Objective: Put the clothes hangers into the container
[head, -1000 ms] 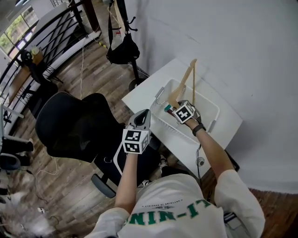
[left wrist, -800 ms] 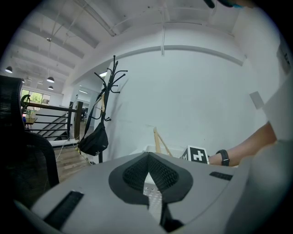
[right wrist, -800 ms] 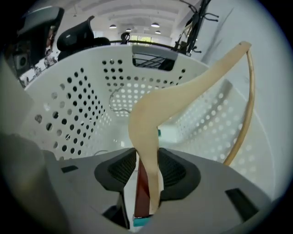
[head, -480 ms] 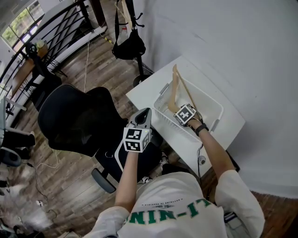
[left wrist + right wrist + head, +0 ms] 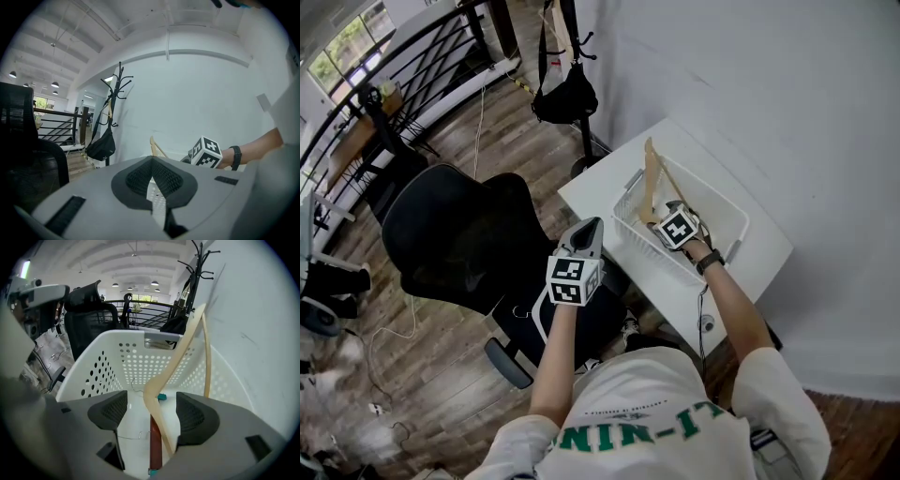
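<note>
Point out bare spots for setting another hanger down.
Free: the table strip between basket and wall, and the table corner nearest the coat stand. Crowded: the basket's middle, where the wooden hanger leans over a reddish hanger.

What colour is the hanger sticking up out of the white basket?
The hanger is pale tan wood; clearest in the right gripper view.

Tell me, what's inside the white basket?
A pale wooden hanger leans in the basket, its top poking above the rim. A reddish-brown bar with teal ends lies on the bottom. The right gripper covers the nearest floor.
</note>
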